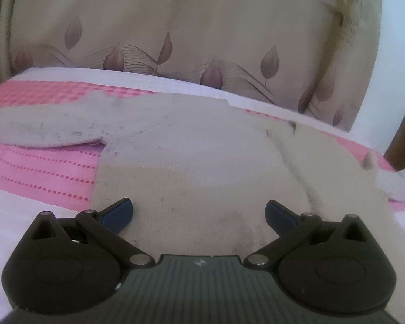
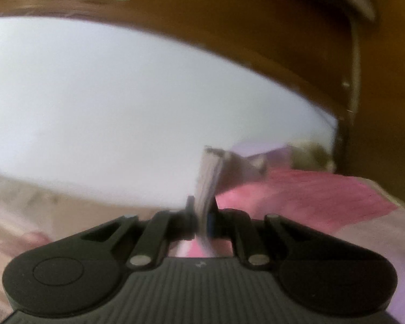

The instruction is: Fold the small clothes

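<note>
Cream knit top lying flat on pink bedding, one sleeve out, cuff lifted

We see a bed covered by a pink-and-white patterned cloth. Directly on this cloth lies a beige knitted garment, spread flat, with one sleeve extended toward the bed's left edge. Its other side lies bunched near the bed's right edge.
</note>
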